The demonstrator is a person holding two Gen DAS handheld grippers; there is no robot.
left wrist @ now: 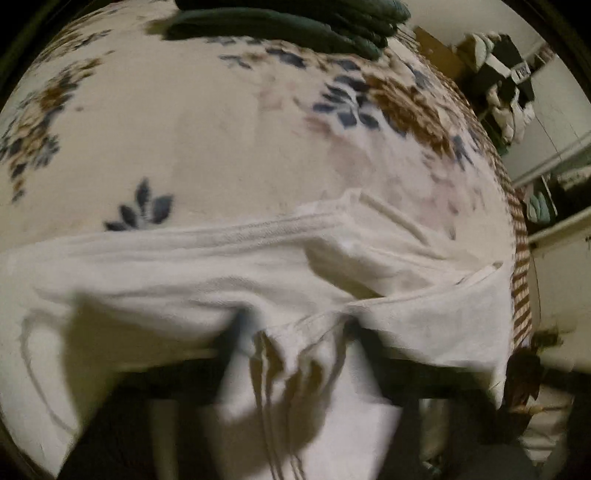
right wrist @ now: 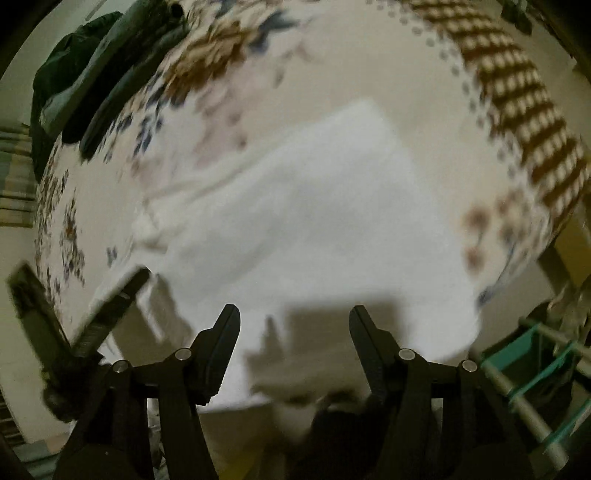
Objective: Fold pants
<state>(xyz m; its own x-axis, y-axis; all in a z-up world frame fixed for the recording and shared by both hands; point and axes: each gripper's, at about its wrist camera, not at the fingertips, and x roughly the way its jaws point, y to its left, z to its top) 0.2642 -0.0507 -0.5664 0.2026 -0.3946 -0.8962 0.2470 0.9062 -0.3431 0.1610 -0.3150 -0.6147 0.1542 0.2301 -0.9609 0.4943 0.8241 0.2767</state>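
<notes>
A bed is carrying everything here, and it is wearing a cream blanket (left wrist: 207, 147) printed with brown and blue flower clusters; along one edge a brown-and-cream striped border (right wrist: 517, 92) is running round the side. White pants (left wrist: 207, 266) are lying directly on the blanket near its front edge, bunched and creased, with part of the cloth lifting off the surface; in the right wrist view they are showing as a pale, blurred slab (right wrist: 314, 229) spreading across the middle of the bed. At the far side a pile of dark green folded clothes (left wrist: 295, 26) is resting on the blanket, well apart from the pants.
</notes>
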